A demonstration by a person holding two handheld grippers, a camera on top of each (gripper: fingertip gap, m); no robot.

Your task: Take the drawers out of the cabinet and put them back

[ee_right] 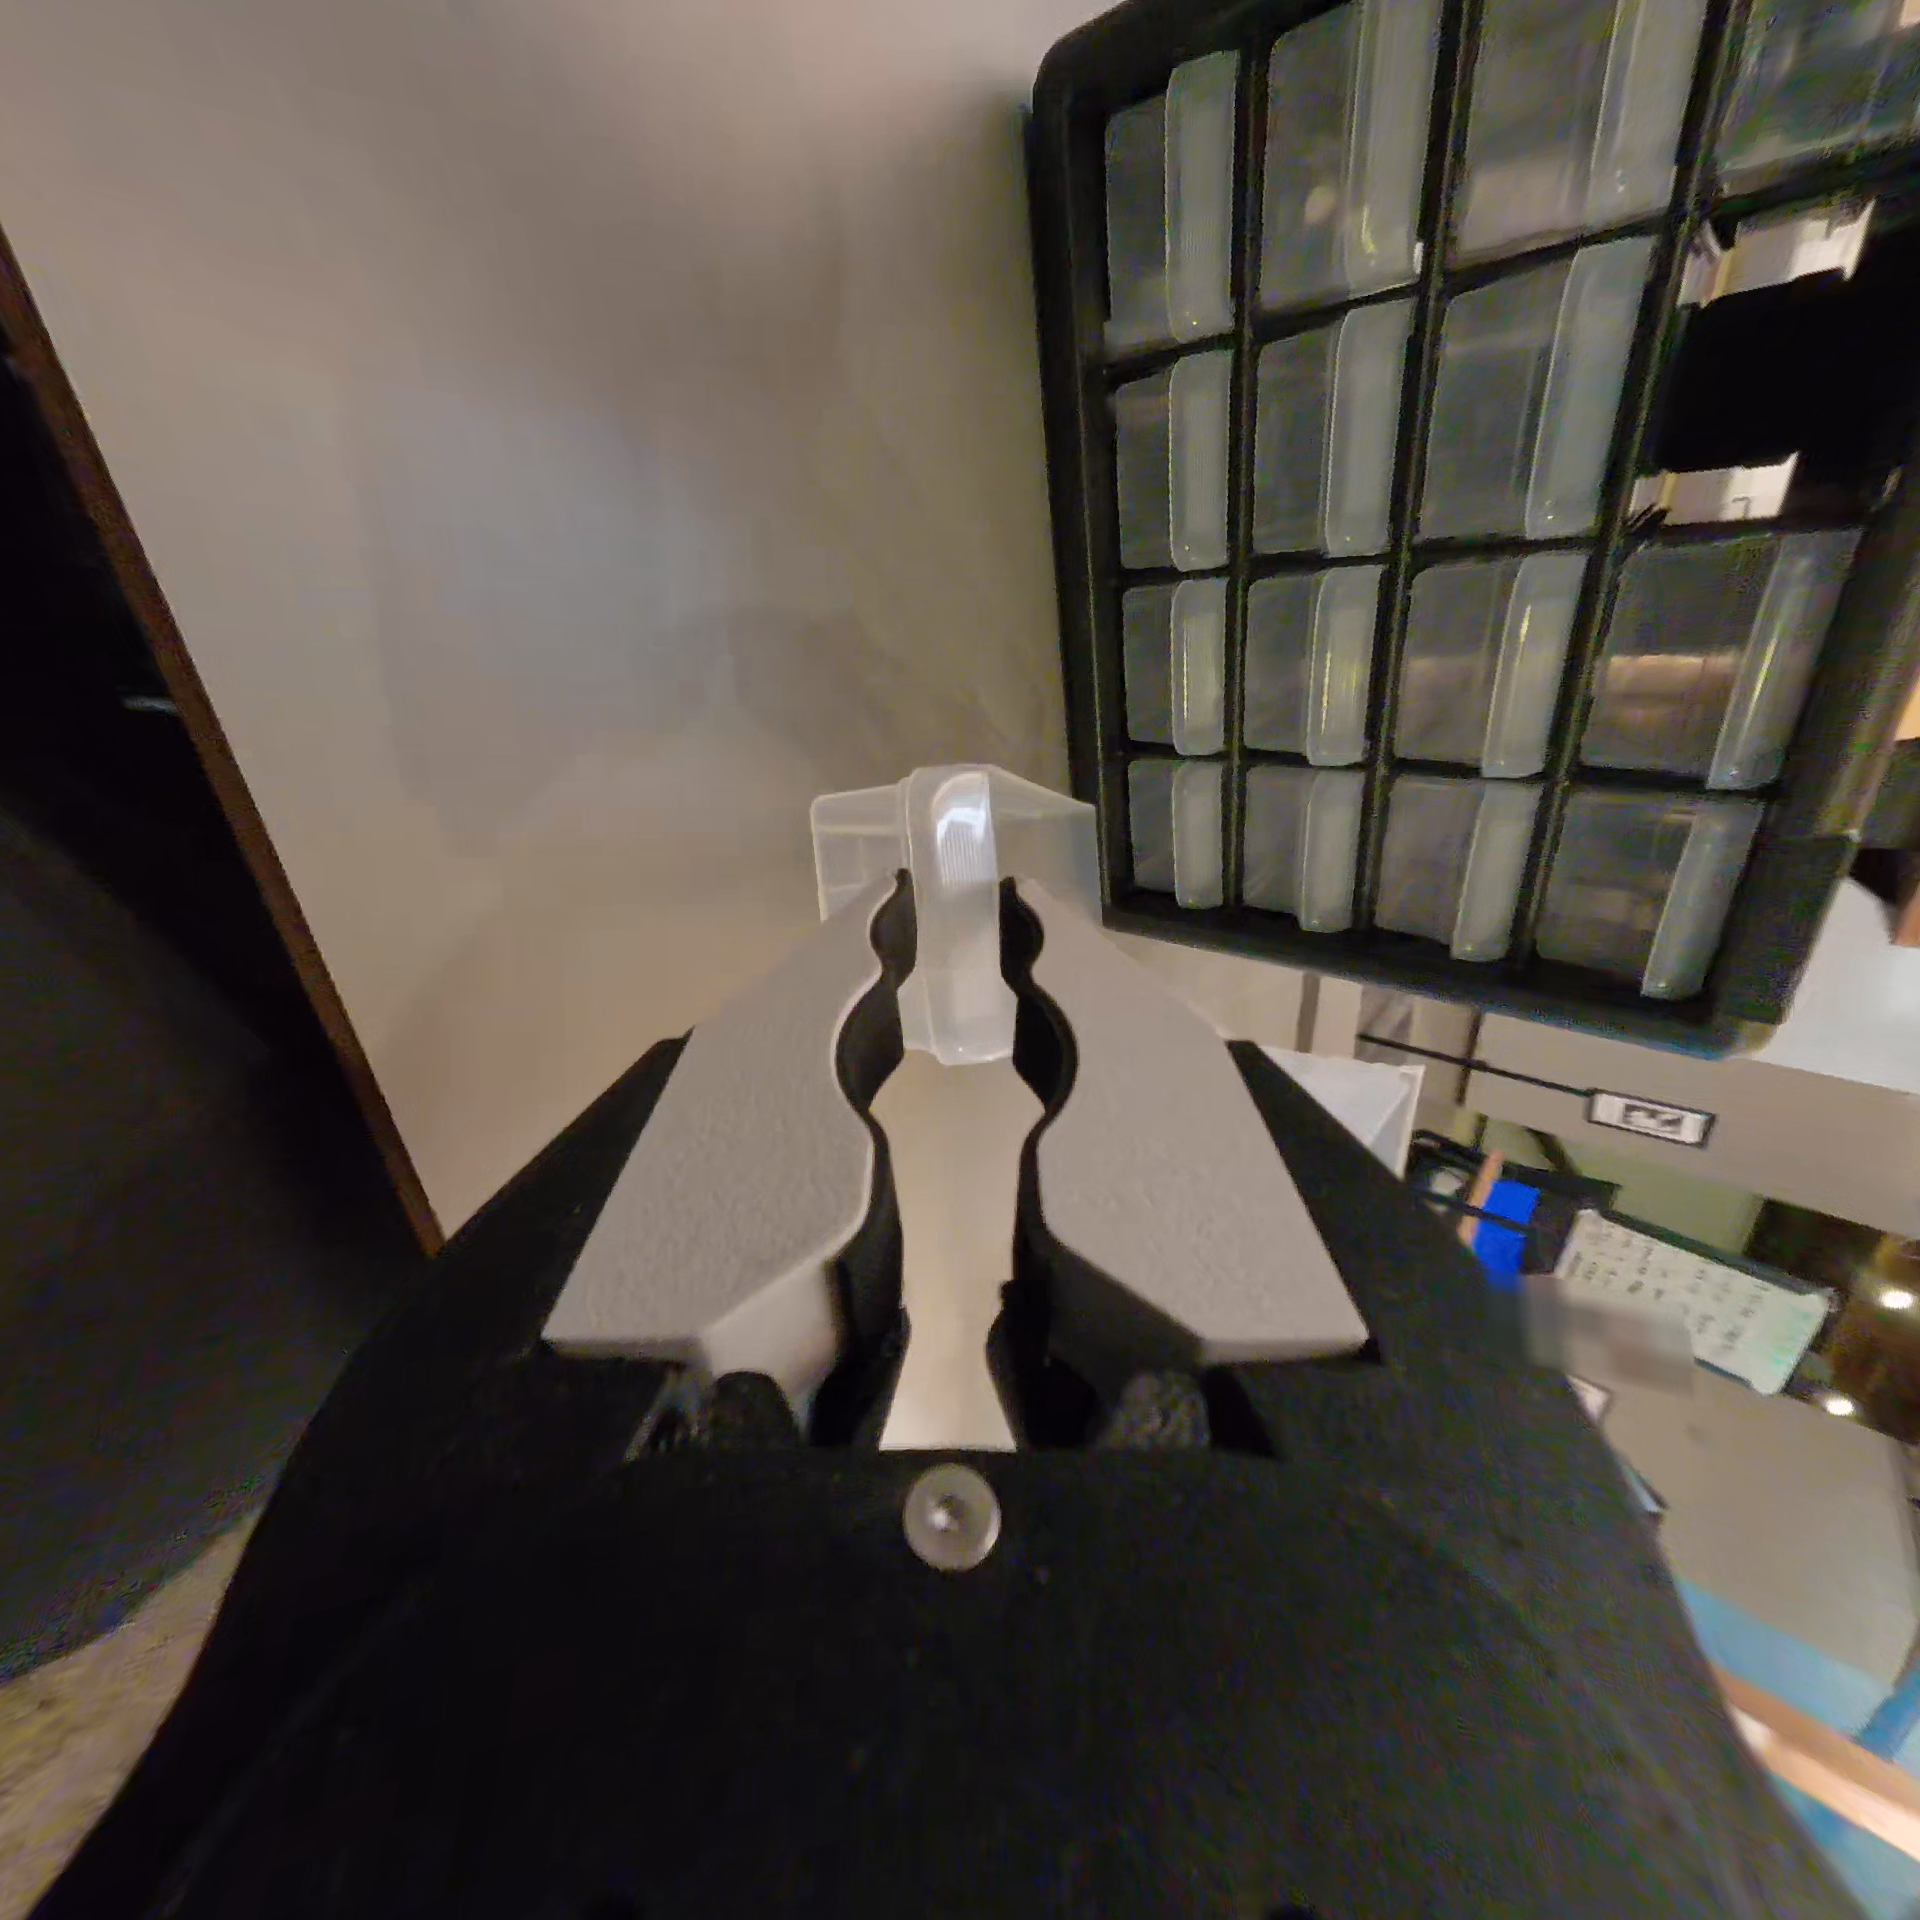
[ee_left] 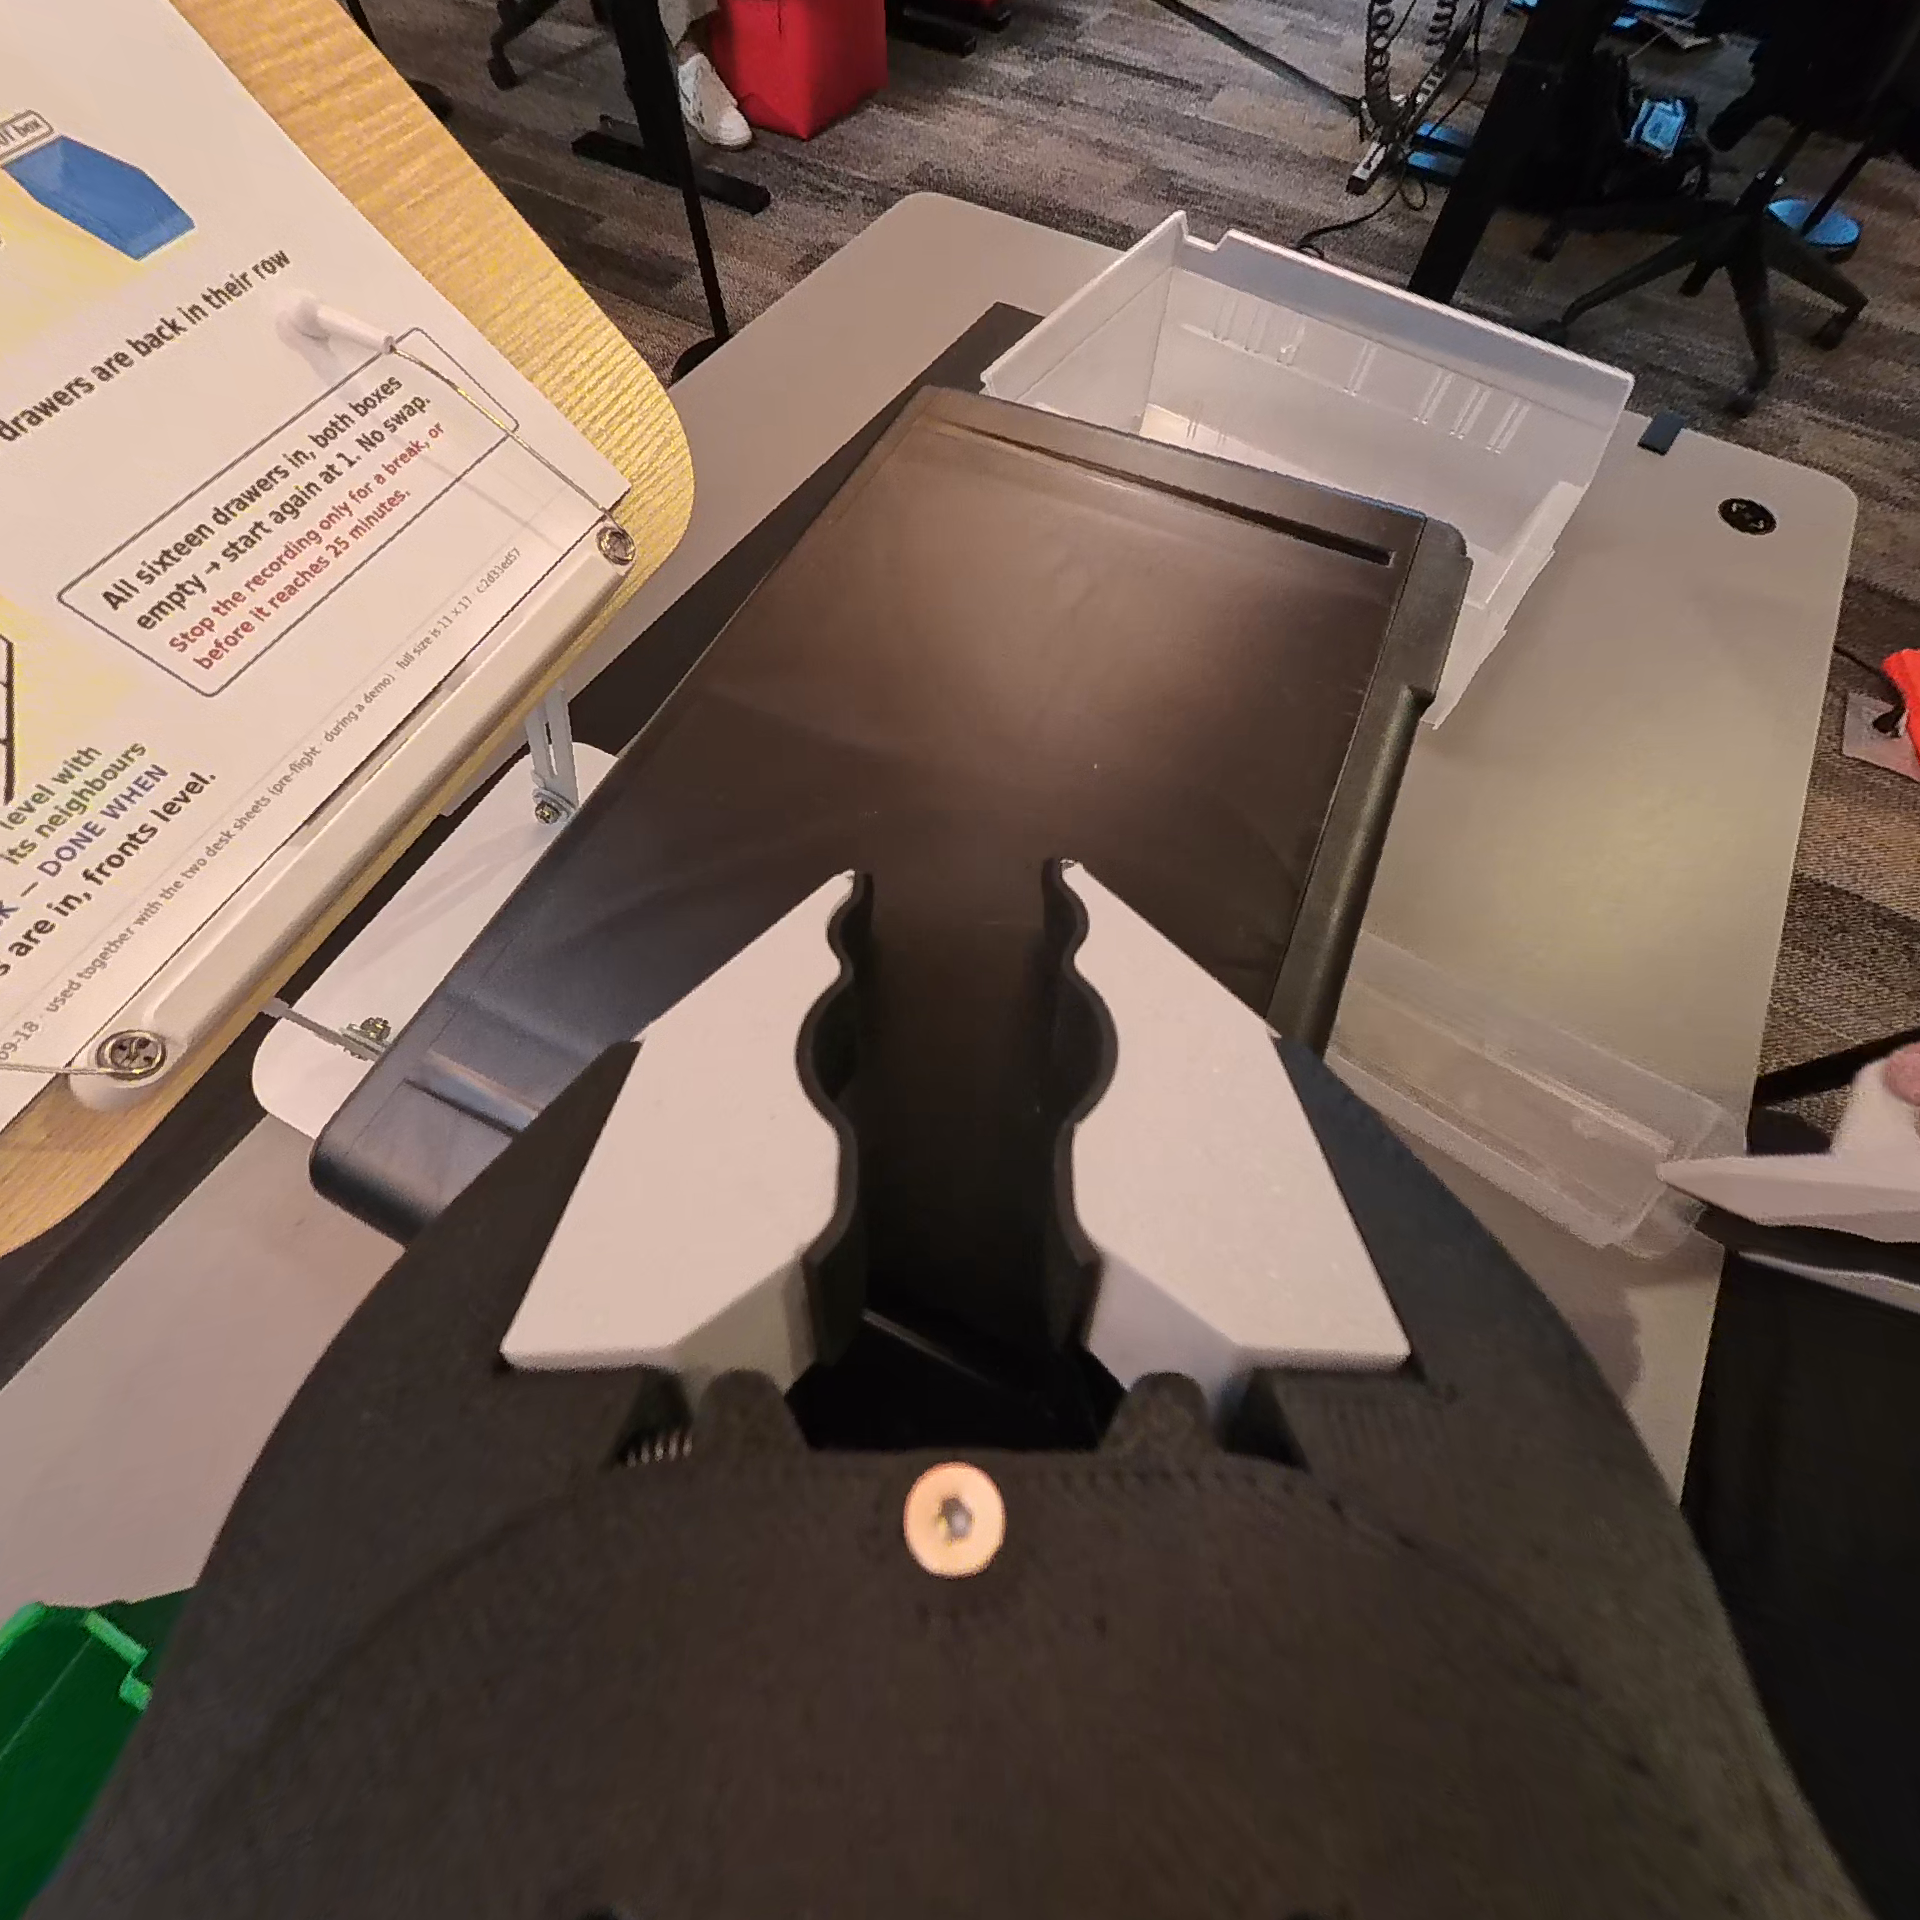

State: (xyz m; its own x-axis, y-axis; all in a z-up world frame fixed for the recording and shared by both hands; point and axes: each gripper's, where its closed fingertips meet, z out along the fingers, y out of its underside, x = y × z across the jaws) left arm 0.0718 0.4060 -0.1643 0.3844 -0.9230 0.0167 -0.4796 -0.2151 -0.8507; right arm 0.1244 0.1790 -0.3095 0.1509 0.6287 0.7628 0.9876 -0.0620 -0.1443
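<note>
The black cabinet (ee_left: 1039, 675) stands on the table, and I look down on its top in the left wrist view. My left gripper (ee_left: 961, 883) is open just over that top, with nothing between its fingers. In the right wrist view the cabinet front (ee_right: 1070, 520) shows a grid of clear drawers and one empty slot (ee_right: 1787, 353) near the right edge. My right gripper (ee_right: 951, 894) is shut on the handle of a clear drawer (ee_right: 852, 842), held free of the cabinet beside its front. The same drawer (ee_left: 1507, 1091) shows in the left wrist view.
A white bin (ee_left: 1351, 395) sits behind the cabinet. An instruction sheet on a wooden stand (ee_left: 260, 520) is at the left. A green bin (ee_left: 62, 1704) is at the lower left. The table edge (ee_left: 1808, 831) is at the right, with chairs and floor beyond.
</note>
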